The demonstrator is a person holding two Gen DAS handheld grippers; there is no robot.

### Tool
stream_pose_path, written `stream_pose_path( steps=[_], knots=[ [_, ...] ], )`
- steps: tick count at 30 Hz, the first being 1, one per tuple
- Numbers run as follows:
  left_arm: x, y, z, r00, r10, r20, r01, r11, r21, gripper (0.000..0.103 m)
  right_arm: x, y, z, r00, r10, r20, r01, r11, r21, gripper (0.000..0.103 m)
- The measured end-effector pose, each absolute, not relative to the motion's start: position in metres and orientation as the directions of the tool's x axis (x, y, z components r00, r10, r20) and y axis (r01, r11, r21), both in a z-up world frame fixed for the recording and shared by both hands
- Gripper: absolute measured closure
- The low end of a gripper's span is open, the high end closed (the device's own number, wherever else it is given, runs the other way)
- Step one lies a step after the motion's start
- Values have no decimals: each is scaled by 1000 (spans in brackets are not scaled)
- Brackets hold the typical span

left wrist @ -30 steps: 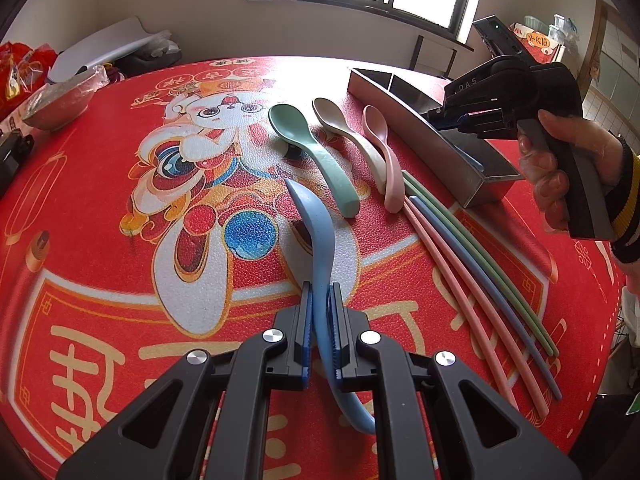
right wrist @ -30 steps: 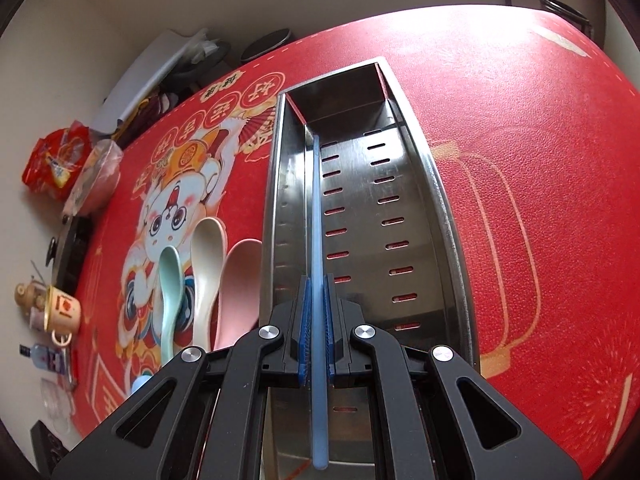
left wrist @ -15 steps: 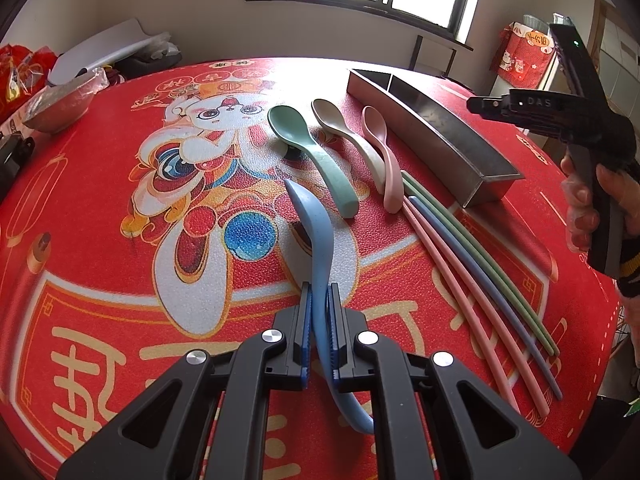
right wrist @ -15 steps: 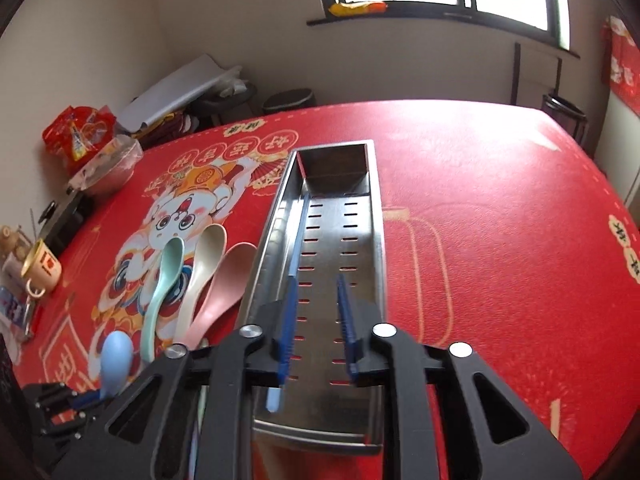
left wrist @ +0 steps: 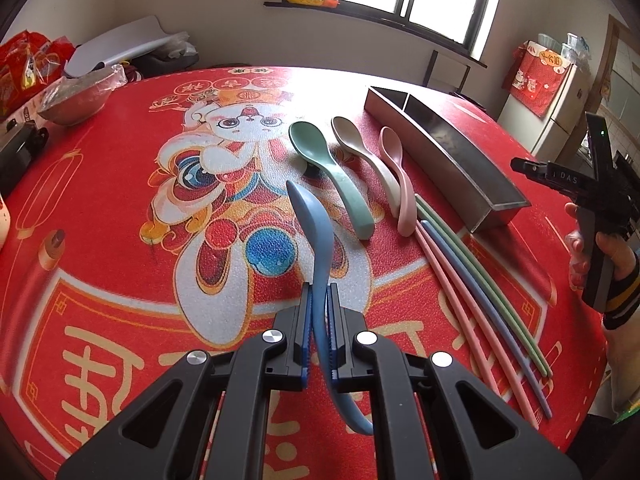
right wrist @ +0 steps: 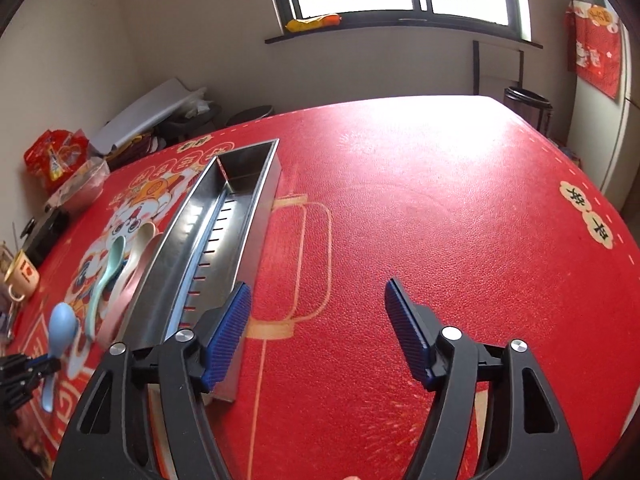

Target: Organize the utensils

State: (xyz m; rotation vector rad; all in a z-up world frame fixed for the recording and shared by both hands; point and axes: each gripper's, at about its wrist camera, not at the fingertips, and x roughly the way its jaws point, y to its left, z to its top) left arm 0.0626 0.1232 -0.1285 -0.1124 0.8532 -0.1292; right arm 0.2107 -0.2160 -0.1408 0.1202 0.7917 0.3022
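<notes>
My left gripper (left wrist: pixel 319 312) is shut on the handle of a blue spoon (left wrist: pixel 314 232), held above the red tablecloth; the spoon also shows in the right wrist view (right wrist: pixel 62 326). A green spoon (left wrist: pixel 332 168), a beige spoon (left wrist: pixel 362 156) and a pink spoon (left wrist: pixel 400 172) lie side by side. Several coloured chopsticks (left wrist: pixel 472 292) lie to their right. A long steel utensil tray (left wrist: pixel 448 152) stands beyond them; in the right wrist view (right wrist: pixel 256 216) a blue chopstick (right wrist: pixel 198 256) lies inside it. My right gripper (right wrist: pixel 318 320) is open and empty, right of the tray's near end.
A steel bowl wrapped in plastic (left wrist: pixel 74 96) and red snack bags (left wrist: pixel 20 68) sit at the table's far left. A mug (right wrist: pixel 22 278) stands at the left edge. A fridge (left wrist: pixel 556 92) stands beyond the table's right side.
My right gripper let go of the blue chopstick into the tray, opened wide, and drew back up and to the right. My left gripper has stayed still with the blue spoon.
</notes>
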Motion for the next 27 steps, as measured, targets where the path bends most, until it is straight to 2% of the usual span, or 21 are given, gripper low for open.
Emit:
stream_pose_path(
  steps=[1, 8, 16, 27],
  knots=[
    [65, 122, -124, 654, -164, -739, 66, 985, -160, 96, 213, -217, -142, 659, 319, -681, -226, 948, 225, 17],
    [99, 82, -101, 649, -224, -727, 101, 973, -209, 96, 223, -232, -151, 629, 383, -677, -209, 922, 327, 16],
    [180, 1, -92, 607, -298, -737, 153, 954, -259, 96, 224, -247, -156, 619, 427, -659, -172, 893, 416, 16],
    [265, -52, -125, 520, -98, -849, 125, 991, -38, 96, 225, -248, -160, 591, 452, -668, -174, 880, 442, 16]
  ],
)
